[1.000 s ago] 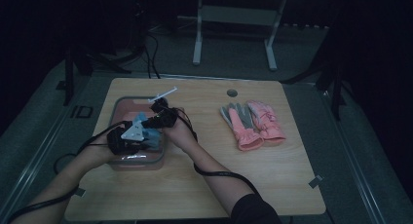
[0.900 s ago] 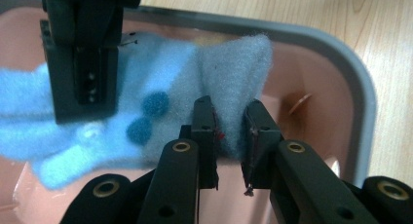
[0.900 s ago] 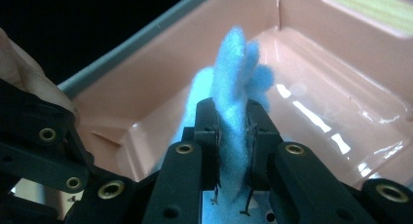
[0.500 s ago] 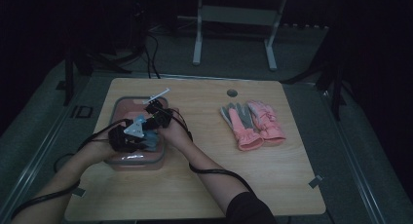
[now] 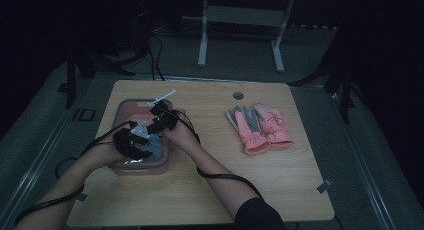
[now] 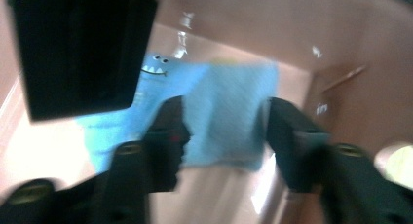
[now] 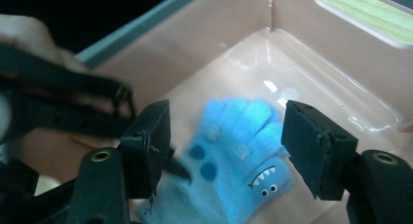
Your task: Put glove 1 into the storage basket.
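With both sets of jaws just opened and gripping nothing, the blue glove [image 7: 234, 160] lies flat on the bin [image 5: 125, 107] floor directly beneath the right gripper [image 7: 226, 146], the left gripper [image 6: 221, 131] hovering over its cuff end.

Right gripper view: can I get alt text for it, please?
A light blue glove with a cartoon monster face lies on the floor of a pink plastic box. The right tool hangs over it, its black jaws having just been opening, apart on either side of the glove without pressing it.
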